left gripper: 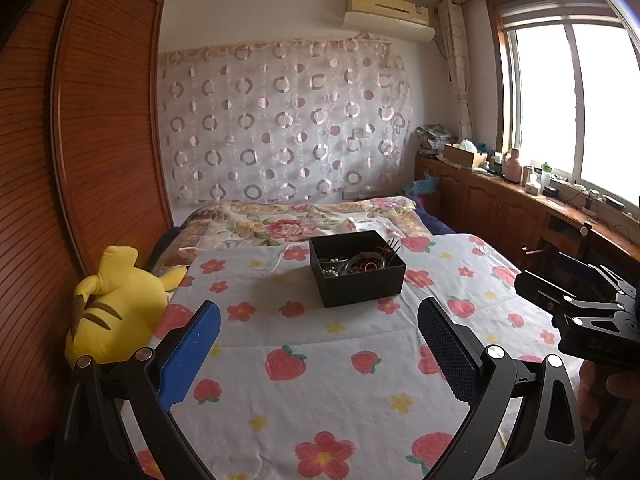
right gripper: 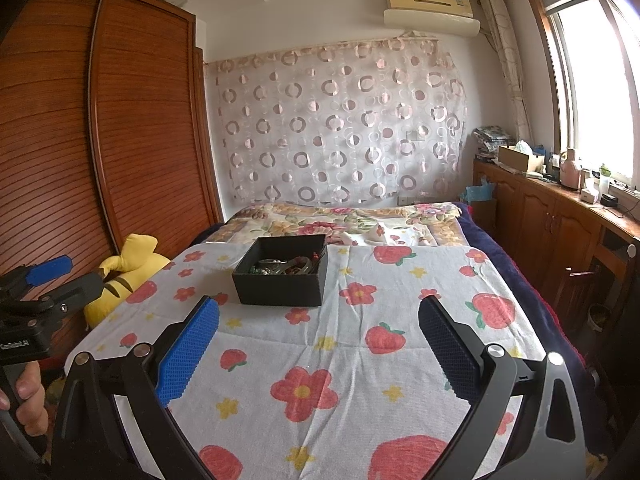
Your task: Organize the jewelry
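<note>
— Starting big: bed (left gripper: 320, 380) with a strawberry-and-flower sheet (right gripper: 320, 360) over it, floral quilt (left gripper: 288, 220) at the far end. Wooden wardrobe (left gripper: 100, 128) along the bed's left edge, patterned curtain (left gripper: 280, 120) on the wall past the far end.

— Task item?

— Black box (left gripper: 357, 268) on the sheet, toward the far part of the bed, roughly mid-width. Open top, jewelry (left gripper: 356, 264) tangled inside: beads, bangles, something red. Can't separate pieces.

— Anything else on the bed?

— Yellow plush toy (left gripper: 116, 304) at the left edge, against the wardrobe.

— Grippers?

— Left hand-held gripper (left gripper: 320, 344) spread wide, nothing between the blue pads, over the near part of the sheet, well short of the box. Right hand-held gripper (right gripper: 320, 344) also spread wide, nothing held, same near part. Each shows in the other's view at the frame edge.
</note>
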Tool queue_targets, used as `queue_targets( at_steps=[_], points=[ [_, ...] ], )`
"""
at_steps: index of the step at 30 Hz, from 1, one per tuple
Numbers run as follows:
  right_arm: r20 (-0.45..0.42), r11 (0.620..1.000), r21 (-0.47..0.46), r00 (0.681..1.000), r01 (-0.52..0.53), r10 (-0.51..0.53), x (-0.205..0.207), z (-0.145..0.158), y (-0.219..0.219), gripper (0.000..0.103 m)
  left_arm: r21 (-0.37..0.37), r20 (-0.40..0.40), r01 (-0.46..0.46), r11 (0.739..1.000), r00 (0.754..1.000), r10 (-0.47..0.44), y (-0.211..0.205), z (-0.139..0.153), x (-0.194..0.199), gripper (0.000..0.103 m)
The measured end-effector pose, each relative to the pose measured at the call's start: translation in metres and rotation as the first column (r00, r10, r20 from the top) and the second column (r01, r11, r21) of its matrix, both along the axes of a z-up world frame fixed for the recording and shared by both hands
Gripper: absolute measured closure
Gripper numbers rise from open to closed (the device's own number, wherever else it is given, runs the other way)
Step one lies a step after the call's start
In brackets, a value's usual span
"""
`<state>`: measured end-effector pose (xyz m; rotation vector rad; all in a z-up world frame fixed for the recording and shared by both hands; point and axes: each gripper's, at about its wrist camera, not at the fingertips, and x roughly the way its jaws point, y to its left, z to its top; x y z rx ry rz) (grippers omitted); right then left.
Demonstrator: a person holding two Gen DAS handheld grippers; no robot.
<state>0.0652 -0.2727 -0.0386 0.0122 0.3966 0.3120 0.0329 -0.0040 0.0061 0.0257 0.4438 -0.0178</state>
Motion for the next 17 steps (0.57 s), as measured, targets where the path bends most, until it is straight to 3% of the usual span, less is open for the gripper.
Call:
queue_targets(
  at_steps=[17],
  points=[
    [0.000, 1.000, 0.001, 1.000, 0.001, -0.001, -0.0003, -0.0007, 0.0017, 0.002, 0.000, 0.001, 0.000, 1.000, 1.000, 0.000, -0.0020, -0.0005, 0.0004, 0.008]
  ],
)
